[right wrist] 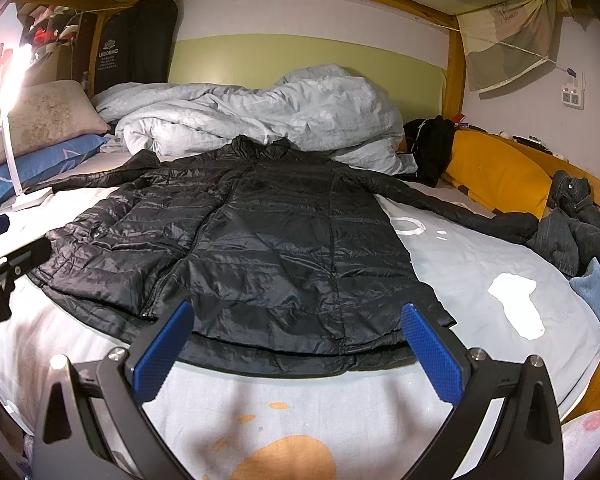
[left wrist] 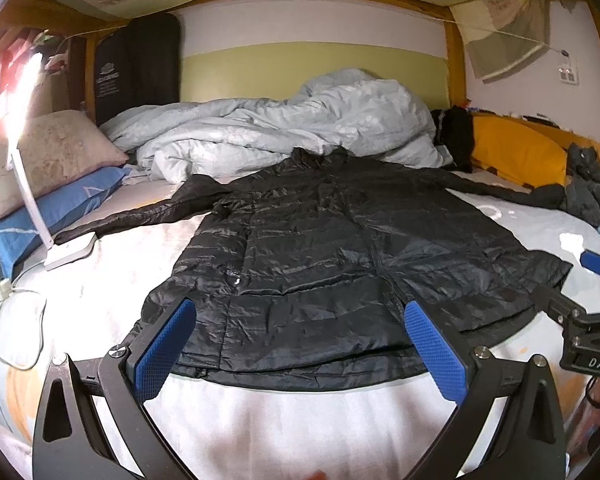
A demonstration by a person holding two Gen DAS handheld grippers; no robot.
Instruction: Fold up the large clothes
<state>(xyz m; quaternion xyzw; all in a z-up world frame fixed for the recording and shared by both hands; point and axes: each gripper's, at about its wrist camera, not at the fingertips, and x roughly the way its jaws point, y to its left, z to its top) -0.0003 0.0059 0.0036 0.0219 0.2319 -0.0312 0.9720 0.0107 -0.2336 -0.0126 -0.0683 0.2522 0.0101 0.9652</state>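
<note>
Near edge: our left gripper (left wrist: 300, 344) and right gripper (right wrist: 298, 346) both hover spread wide and empty over the hem of the long black quilted puffer coat (left wrist: 340, 248), touching nothing. The coat lies flat, front up, across the pale printed bedsheet (right wrist: 480, 280), collar far. Its slick shell could slip from the blue pads if we pinch only one layer. Left, the white desk lamp (left wrist: 66, 250) stands touching the left sleeve; folding that sleeve might tip it. Right, the other sleeve cuff lies against the dark jeans heap (right wrist: 572, 232) and may snag it. Far, the crumpled pale-blue duvet (left wrist: 300, 128) crowds the collar.
</note>
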